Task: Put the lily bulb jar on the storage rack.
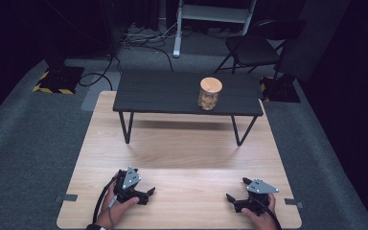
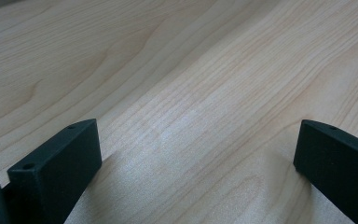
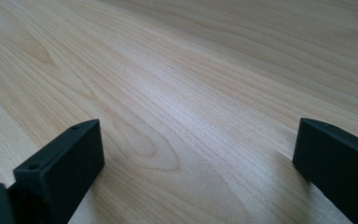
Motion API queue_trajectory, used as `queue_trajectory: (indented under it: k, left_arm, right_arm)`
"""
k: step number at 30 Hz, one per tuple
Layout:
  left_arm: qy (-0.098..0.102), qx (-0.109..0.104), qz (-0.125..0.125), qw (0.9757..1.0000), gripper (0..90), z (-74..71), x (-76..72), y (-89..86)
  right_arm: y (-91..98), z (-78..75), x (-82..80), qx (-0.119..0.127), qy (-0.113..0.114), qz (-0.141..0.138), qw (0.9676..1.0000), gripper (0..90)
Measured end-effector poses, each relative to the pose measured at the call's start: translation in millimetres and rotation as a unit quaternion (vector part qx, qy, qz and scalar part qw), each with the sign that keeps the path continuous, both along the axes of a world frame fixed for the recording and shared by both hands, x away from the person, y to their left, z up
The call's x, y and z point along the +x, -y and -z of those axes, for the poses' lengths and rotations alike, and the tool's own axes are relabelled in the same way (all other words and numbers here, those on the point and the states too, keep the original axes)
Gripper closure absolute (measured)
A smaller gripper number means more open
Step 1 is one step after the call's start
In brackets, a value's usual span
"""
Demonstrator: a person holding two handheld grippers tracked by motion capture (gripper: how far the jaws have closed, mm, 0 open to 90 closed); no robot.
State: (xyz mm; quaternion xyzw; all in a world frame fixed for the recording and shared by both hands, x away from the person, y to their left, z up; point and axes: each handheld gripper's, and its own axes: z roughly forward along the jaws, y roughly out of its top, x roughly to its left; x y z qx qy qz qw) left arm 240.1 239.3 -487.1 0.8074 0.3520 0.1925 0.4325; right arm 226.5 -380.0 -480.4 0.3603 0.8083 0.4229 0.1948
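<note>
Both grippers [image 1: 149, 192] [image 1: 235, 191] rest open, far from lidded jar [image 1: 210, 94] holding brown contents.

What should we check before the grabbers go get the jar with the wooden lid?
1. Left gripper open with nothing between its jaws: ok, bare wood shows between them in the left gripper view.
2. Right gripper open, jaws free: ok, same in the right gripper view.
3. Clear glass jar with a round wooden lid upright: ok, it stands on the small black table with hairpin legs, toward the right end.
4. Lid seated: looks ok from above; tightness cannot tell.
5. Path over the light wooden tabletop: ok, nothing lies between the grippers and the black table.
6. Jar contents: cannot tell, too small.
</note>
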Motion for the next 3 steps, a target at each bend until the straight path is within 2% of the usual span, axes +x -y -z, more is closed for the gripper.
queue_trajectory:
  k: [3]
  left_arm:
    - [0.000,0.000,0.000,1.0000,0.7,0.0,0.0,0.0]
  right_arm:
    - [-1.2,-0.1,-0.4,-0.001,0.000,0.005,1.0000,1.1]
